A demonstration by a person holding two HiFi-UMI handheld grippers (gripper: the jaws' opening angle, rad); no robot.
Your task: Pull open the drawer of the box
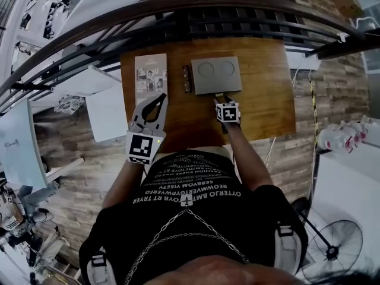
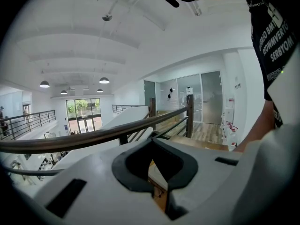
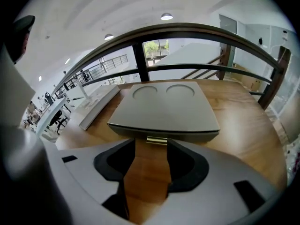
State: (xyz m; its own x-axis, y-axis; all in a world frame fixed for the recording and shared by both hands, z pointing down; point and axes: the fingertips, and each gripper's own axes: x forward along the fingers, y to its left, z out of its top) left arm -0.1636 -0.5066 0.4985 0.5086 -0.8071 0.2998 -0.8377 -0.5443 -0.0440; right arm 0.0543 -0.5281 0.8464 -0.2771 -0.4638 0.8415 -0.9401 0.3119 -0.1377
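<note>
The grey box (image 1: 217,76) sits toward the far side of the wooden desk (image 1: 267,100), its lid showing two shallow round recesses. The drawer is shut, and its small brass pull tab (image 3: 157,140) sticks out of the near face. The right hand-held gripper (image 1: 219,98) is tilted down right in front of that tab. Its jaws stand wide apart with the tab just at their tips, one tip on either side and neither pad pressing on it (bare desk shows through the gap behind). The left hand-held gripper (image 1: 161,97) hangs well to the left of the box, near the person's body, jaws together and nothing between them.

Left of the box lies a pale booklet (image 1: 151,79) with cover print too small to read, and a small dark object (image 1: 186,79) I cannot identify sits just beside the box. The person's black shirt (image 1: 190,195) carries lines of white lettering that I cannot read with any confidence.
</note>
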